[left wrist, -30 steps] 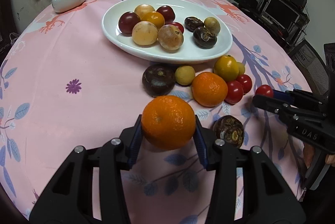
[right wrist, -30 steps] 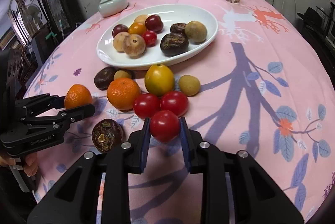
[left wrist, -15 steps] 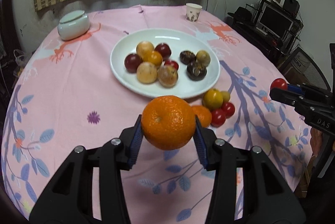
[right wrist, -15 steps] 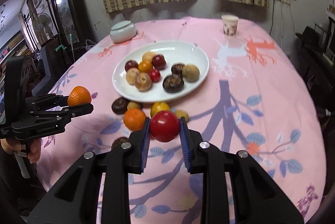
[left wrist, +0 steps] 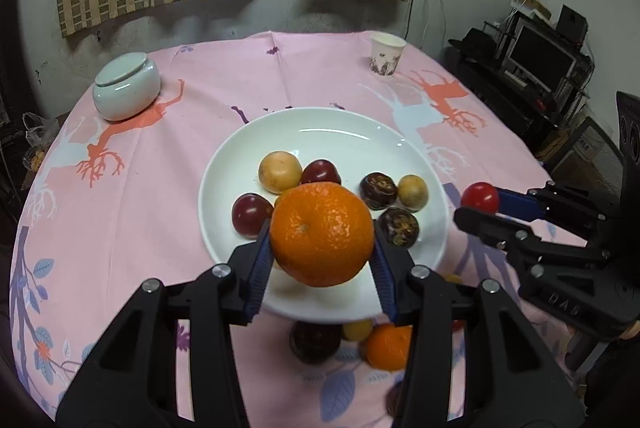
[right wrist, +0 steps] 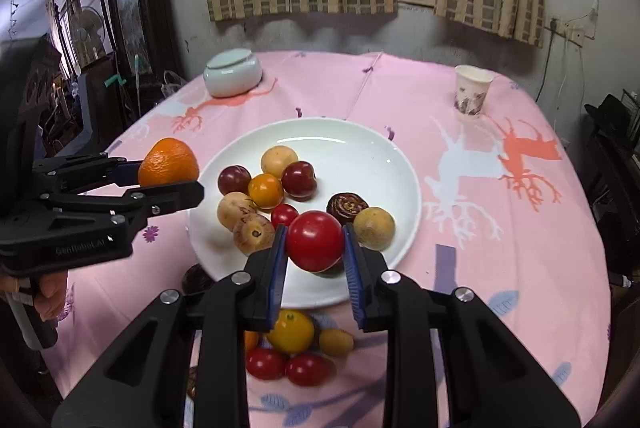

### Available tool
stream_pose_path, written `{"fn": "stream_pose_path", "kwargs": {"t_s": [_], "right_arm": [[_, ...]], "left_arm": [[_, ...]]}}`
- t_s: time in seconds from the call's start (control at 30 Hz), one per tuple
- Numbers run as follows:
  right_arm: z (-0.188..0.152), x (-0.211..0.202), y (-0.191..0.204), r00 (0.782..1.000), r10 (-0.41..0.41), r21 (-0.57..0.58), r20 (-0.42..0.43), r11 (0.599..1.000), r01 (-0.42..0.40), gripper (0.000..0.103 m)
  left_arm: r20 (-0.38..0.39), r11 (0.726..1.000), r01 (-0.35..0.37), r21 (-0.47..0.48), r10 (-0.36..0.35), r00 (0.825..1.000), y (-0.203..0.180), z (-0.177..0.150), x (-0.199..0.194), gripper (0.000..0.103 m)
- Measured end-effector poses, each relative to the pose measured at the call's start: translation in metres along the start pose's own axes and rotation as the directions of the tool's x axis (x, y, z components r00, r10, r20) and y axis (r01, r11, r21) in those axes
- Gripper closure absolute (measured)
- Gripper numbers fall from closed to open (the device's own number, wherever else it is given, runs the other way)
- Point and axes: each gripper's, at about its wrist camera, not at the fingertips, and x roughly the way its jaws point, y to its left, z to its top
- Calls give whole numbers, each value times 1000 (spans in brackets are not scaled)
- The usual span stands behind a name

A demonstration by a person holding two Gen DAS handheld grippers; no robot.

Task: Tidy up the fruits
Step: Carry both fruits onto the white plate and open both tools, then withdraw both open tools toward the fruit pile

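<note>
The left gripper (left wrist: 322, 248) has its jaws closed against both sides of an orange (left wrist: 322, 234), held in the air over the near part of the white plate (left wrist: 320, 123). The right gripper (right wrist: 315, 246) has its jaws pressed onto a red tomato (right wrist: 315, 240), also raised above the plate's near edge.

Just beyond the left jaws, on the plate, lie a dark red plum (left wrist: 252, 214), a tan round fruit (left wrist: 280, 171), another dark red fruit (left wrist: 321, 171), two dark brown wrinkled fruits (left wrist: 378, 190) and a yellowish-green fruit (left wrist: 413, 191). Off to the right of these jaws the right gripper shows side-on with its tomato.

Beyond the right jaws, the plate carries a small red tomato (right wrist: 284, 215), a small orange fruit (right wrist: 265, 191) and two pale brown fruits (right wrist: 236, 209). Below and behind the right jaws, on the pink tablecloth (right wrist: 500, 260) of the table, sit a yellow fruit (right wrist: 290, 332), a small tan fruit (right wrist: 336, 342) and two red tomatoes (right wrist: 266, 364), close together. To the left of these jaws the left gripper appears with its orange level with the plate's left rim.

Farther out stand a pale green lidded jar (left wrist: 127, 85) and a paper cup (left wrist: 387, 54), well apart, near the table's far edge.
</note>
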Motion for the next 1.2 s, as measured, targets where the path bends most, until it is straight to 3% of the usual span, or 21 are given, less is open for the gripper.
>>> {"fn": "stream_pose_path", "kwargs": {"t_s": [0.27,0.43,0.47,0.57,0.8,0.9,1.2], "right_arm": [[12,60,-4,997,18,15,-71,1000,-17,76],[11,77,-16,997,24,48,-76,999,-20,72],[10,77,-18,998,21,62,-66,998,-17,69],[7,67,-27,1000,7,100,-13,995,-6,57],[-2,35,-33,1000,11,109,12,994,-12,55],[-12,15,-40,999,-13,145,46,989,6,43],[-52,-21,-45,999,-21,199,41,980,12,44]], "left_arm": [[-86,999,-34,-17,33,996,5,9,59,57],[-121,998,-45,-47,39,992,13,7,73,56],[-119,998,-43,-47,38,992,13,7,72,51],[-79,996,-71,-49,67,995,12,8,68,30],[-36,995,-86,-55,84,996,13,5,38,29],[-25,993,-109,-50,108,994,11,-2,23,22],[-33,991,-127,-29,126,991,5,-48,-10,19]]}}
